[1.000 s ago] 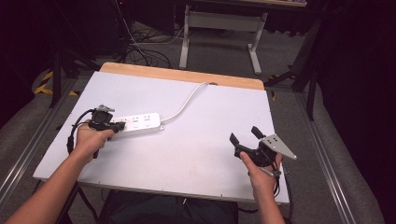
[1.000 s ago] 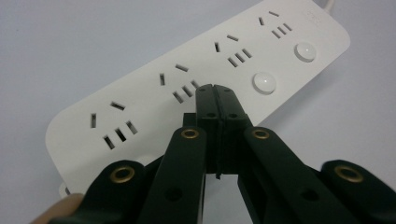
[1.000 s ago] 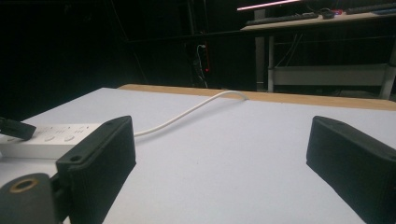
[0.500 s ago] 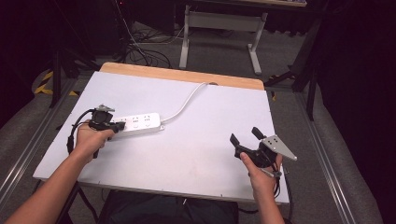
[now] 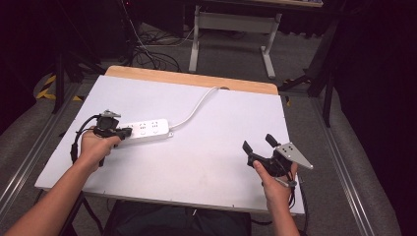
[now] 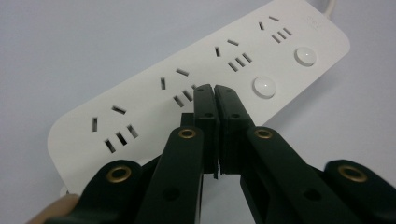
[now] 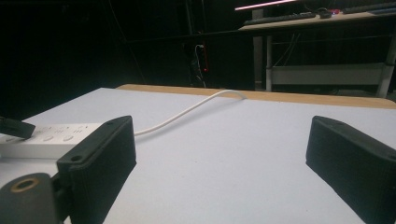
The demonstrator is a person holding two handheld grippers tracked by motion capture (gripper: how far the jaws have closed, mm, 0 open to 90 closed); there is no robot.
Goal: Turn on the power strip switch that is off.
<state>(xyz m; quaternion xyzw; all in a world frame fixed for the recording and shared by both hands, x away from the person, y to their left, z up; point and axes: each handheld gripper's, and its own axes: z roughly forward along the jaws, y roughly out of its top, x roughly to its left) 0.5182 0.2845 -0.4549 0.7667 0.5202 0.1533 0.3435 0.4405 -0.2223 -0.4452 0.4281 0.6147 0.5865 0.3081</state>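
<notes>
At the table's near right, the right gripper (image 5: 258, 143) is hovering with jaws wide apart, holding nothing. Farther left, the left gripper (image 6: 215, 89) is hovering, jaws together, over the white power strip (image 5: 147, 130) lying mid-left.

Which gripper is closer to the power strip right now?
Left. The left gripper is shut with its tips over the power strip; the right gripper is open, far across the table.

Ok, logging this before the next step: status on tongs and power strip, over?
Left tongs shut, tips over power strip. Right tongs open, holding nothing. Table between them bare.
</notes>
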